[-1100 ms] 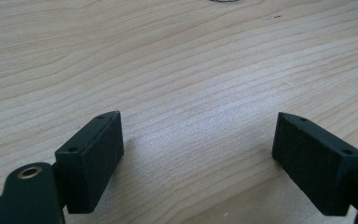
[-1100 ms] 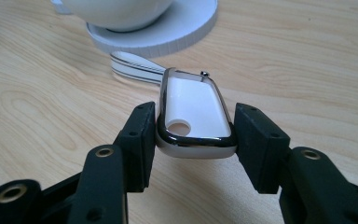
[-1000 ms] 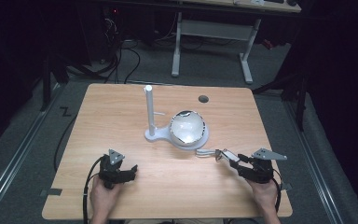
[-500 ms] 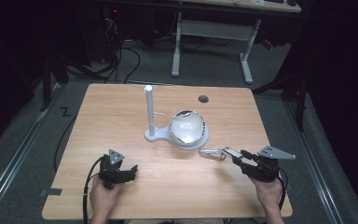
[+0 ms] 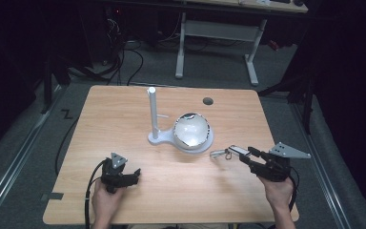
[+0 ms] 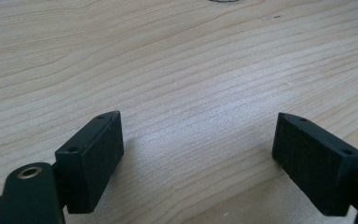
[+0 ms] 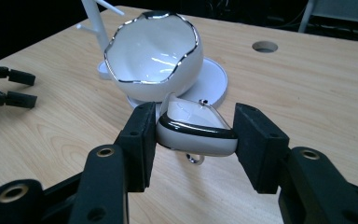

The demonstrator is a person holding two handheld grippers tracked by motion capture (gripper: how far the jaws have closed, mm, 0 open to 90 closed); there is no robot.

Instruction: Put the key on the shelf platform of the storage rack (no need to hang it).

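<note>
The right tool (image 7: pixel 196 135) clamps a white, black-rimmed ceramic piece (image 7: pixel 193 126) before the egg-shaped white bowl (image 7: pixel 151 56) on its stand; the left tool (image 6: pixel 198 158) gapes empty over the wooden bench (image 6: pixel 177 60).

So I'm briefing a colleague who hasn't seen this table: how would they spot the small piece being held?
Start at the white egg-shaped bowl on its stand in the middle of the table. Just to its right, the right hand-held gripper clamps a small white key fob. Unlike the bowl, it is flat, black-banded, with a metal ring underneath.
</note>
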